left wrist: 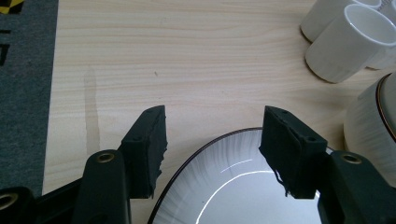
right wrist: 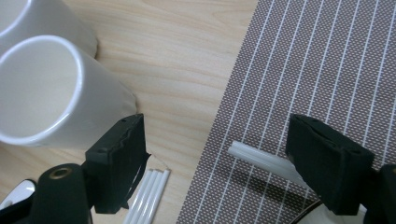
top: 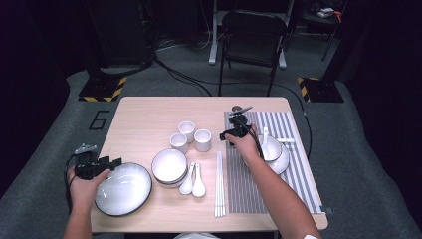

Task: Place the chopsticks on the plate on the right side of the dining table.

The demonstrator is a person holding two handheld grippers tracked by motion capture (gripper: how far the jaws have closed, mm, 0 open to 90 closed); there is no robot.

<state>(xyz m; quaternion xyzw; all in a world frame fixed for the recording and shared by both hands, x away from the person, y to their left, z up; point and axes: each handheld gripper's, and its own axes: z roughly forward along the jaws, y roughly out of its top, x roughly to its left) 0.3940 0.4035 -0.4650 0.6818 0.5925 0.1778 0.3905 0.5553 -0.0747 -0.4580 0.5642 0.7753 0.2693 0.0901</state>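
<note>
The left gripper (left wrist: pixel 212 140) hovers with jaws wide apart over the far rim of the large striped plate (left wrist: pixel 233 186), which lies at the table's (top: pixel 144 112) near left corner. The right gripper (right wrist: pixel 217 161), jaws also wide and holding nothing, hangs over the left edge of the striped placemat (right wrist: pixel 322 60), beside a white cup (right wrist: pixel 51 93) and the chopsticks (right wrist: pixel 149 196)

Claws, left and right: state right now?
Left claw: open, empty, over the rim of the large round white dark-rimmed plate.
Right claw: open, empty.
</note>
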